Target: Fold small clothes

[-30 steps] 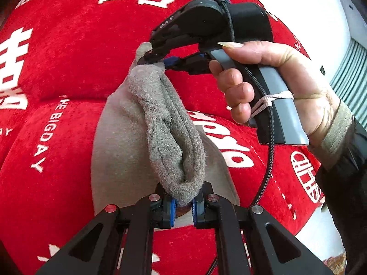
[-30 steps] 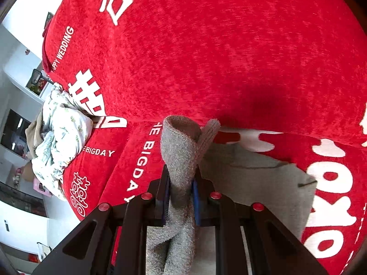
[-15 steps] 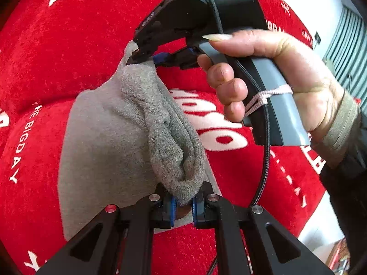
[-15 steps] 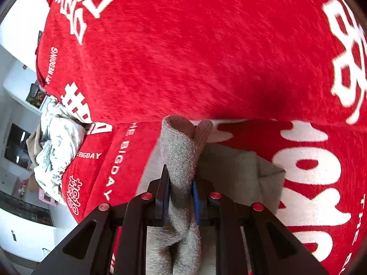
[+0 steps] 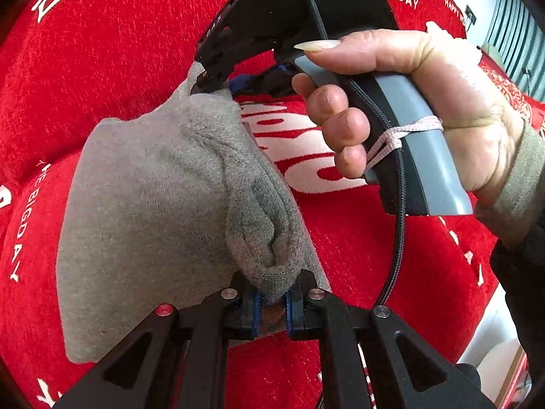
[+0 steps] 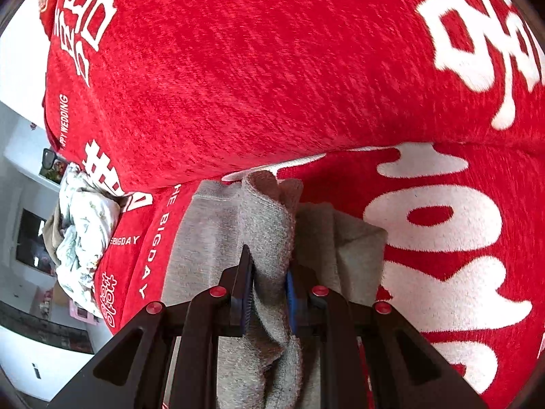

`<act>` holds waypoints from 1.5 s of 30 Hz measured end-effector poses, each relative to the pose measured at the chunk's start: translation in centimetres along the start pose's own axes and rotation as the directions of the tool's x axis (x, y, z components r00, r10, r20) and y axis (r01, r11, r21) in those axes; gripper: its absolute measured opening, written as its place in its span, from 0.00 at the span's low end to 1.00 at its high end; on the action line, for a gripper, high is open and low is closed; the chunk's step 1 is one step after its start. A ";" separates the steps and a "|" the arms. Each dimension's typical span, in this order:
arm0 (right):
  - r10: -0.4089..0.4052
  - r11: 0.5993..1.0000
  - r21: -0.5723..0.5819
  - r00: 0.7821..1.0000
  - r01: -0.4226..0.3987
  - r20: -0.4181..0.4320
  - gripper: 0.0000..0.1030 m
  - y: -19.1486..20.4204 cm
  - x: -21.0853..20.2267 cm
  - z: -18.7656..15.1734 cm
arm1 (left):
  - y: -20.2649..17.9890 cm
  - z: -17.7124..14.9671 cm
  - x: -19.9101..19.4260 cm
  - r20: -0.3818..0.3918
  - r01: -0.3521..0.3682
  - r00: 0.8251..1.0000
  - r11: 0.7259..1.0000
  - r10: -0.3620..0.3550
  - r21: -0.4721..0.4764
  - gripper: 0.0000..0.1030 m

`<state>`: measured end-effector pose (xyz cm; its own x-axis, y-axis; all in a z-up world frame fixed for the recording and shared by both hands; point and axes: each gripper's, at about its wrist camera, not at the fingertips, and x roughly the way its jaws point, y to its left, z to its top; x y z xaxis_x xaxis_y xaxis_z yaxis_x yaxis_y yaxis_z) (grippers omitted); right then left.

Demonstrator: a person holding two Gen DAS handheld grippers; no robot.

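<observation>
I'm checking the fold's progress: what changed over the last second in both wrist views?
Both claws carried the gray garment down toward the red cover; its lower layer now spreads wider and flatter there, and the held fold hangs lower. Nothing was released: the left claw and the right claw remain shut on the fold. The crumpled floral cloth at the cover's edge lies as before.
</observation>
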<state>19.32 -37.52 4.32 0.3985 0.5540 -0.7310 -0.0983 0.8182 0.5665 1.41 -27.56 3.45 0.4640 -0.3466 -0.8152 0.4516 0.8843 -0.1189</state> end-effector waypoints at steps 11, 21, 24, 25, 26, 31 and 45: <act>-0.034 0.997 0.070 0.999 0.033 0.020 0.09 -3.7 0.5 -0.8 | -2.6 -0.6 2.2 -0.034 -0.078 0.996 0.994 0.081 0.072 0.10; -0.002 0.995 0.104 0.999 -0.001 0.034 0.14 -3.9 0.2 -1.3 | -1.9 -0.6 1.8 -0.028 -0.067 0.997 0.995 0.069 0.068 0.10; 0.042 0.989 0.141 0.998 -0.048 0.045 0.38 -4.4 -0.6 -1.6 | -1.6 -0.6 1.7 -0.032 -0.056 0.998 0.997 0.058 0.058 0.10; 0.058 0.987 0.146 0.997 -0.066 0.056 0.52 -4.4 -0.9 -1.7 | -1.4 -0.5 1.9 -0.033 -0.053 0.998 0.997 0.055 0.056 0.10; 0.069 0.986 0.148 0.995 -0.078 0.066 0.79 -4.4 -1.1 -1.9 | -1.4 -0.5 1.8 -0.034 -0.052 0.998 0.997 0.054 0.055 0.10; 0.095 0.988 0.114 0.993 -0.103 0.071 0.78 -3.2 -1.1 -2.1 | -1.5 -0.6 2.1 -0.032 -0.064 0.997 0.996 0.067 0.065 0.10; -0.031 0.996 0.087 0.996 0.023 0.088 0.08 -3.4 -1.2 -3.2 | -0.9 -0.7 1.7 -0.054 -0.017 0.998 1.000 0.018 0.020 0.10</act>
<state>16.22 -40.43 2.07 0.4797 0.5128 -0.7120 -0.0091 0.8143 0.5803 1.29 -28.74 1.78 0.4304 -0.3137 -0.8464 0.4588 0.8835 -0.0943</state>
